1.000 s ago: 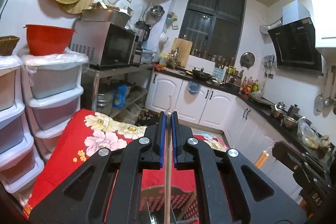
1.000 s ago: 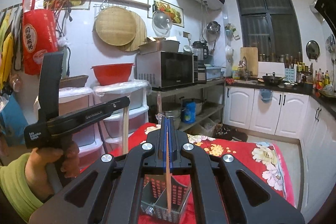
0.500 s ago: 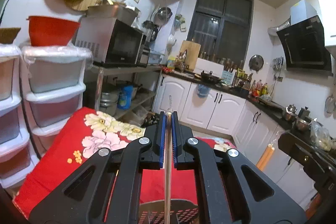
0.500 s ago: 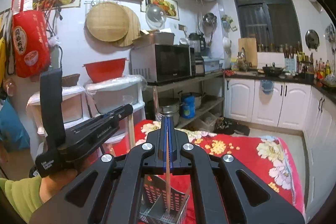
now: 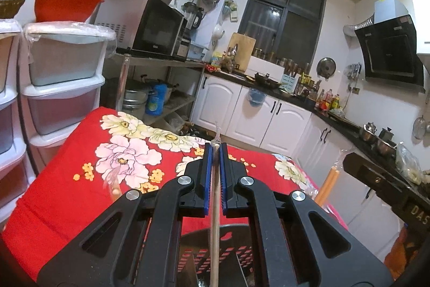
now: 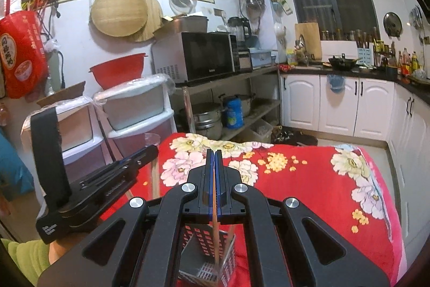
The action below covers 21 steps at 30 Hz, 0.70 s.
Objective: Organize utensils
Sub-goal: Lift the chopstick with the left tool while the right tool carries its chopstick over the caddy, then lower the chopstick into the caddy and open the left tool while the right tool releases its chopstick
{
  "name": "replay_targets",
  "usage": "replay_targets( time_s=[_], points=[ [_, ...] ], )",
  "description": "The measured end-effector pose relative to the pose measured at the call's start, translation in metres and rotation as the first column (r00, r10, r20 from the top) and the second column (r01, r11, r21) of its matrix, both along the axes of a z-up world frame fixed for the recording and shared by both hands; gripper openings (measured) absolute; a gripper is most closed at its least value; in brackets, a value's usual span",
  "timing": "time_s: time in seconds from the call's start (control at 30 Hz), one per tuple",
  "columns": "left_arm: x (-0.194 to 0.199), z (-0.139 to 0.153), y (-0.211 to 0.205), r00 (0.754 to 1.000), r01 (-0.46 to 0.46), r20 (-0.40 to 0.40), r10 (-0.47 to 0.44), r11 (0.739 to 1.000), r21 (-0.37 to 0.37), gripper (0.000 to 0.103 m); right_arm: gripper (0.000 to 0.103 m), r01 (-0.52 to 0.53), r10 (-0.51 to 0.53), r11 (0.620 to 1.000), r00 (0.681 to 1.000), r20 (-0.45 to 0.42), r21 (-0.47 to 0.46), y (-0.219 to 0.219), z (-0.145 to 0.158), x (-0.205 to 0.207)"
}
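My left gripper (image 5: 215, 150) is shut on a thin wooden chopstick in a clear wrapper (image 5: 214, 219), which runs down between the jaws toward a dark perforated utensil holder (image 5: 215, 254) below. My right gripper (image 6: 214, 155) is shut on an orange-brown chopstick (image 6: 215, 230) that reaches down into a grey perforated utensil holder (image 6: 207, 252) standing on the red floral tablecloth (image 6: 309, 179). The left gripper's body (image 6: 99, 187) shows at the left of the right wrist view. The right gripper's body (image 5: 389, 193) and its orange chopstick (image 5: 326, 185) show at the right of the left wrist view.
Stacked plastic drawers (image 5: 61, 88) with a red basin (image 5: 64, 2) stand left of the table. A metal shelf with a microwave (image 6: 204, 56) and pots is behind. White cabinets (image 6: 349, 104) and a counter line the back and right.
Both wrist views have tilted downward, so more of the red tablecloth and the holder shows. Both grippers have stayed shut on their chopsticks.
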State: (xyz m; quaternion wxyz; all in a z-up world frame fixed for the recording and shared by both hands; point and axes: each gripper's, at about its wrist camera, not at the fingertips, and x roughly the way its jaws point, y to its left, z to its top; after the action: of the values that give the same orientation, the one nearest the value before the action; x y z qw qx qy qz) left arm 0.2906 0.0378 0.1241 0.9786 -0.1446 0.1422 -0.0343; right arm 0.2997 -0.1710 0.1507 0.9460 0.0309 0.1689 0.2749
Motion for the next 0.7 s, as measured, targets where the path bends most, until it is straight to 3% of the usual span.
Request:
replay_targets(
  time_s=[0.57,0.7],
  points=[
    [-0.015,-0.02,0.002,0.997,0.049,-0.056,-0.049,0.999,0.004,0.001,0.002,0.033,-0.031,0.999,0.995,-0.098,0.024,-0.016,-0.034,-0.014],
    [-0.019,-0.023,0.004,0.996,0.049,-0.076,-0.049,0.999,0.0,0.005,0.002,0.041,-0.037,0.999,0.994,-0.101,0.036,-0.021,-0.036,-0.02]
  ],
)
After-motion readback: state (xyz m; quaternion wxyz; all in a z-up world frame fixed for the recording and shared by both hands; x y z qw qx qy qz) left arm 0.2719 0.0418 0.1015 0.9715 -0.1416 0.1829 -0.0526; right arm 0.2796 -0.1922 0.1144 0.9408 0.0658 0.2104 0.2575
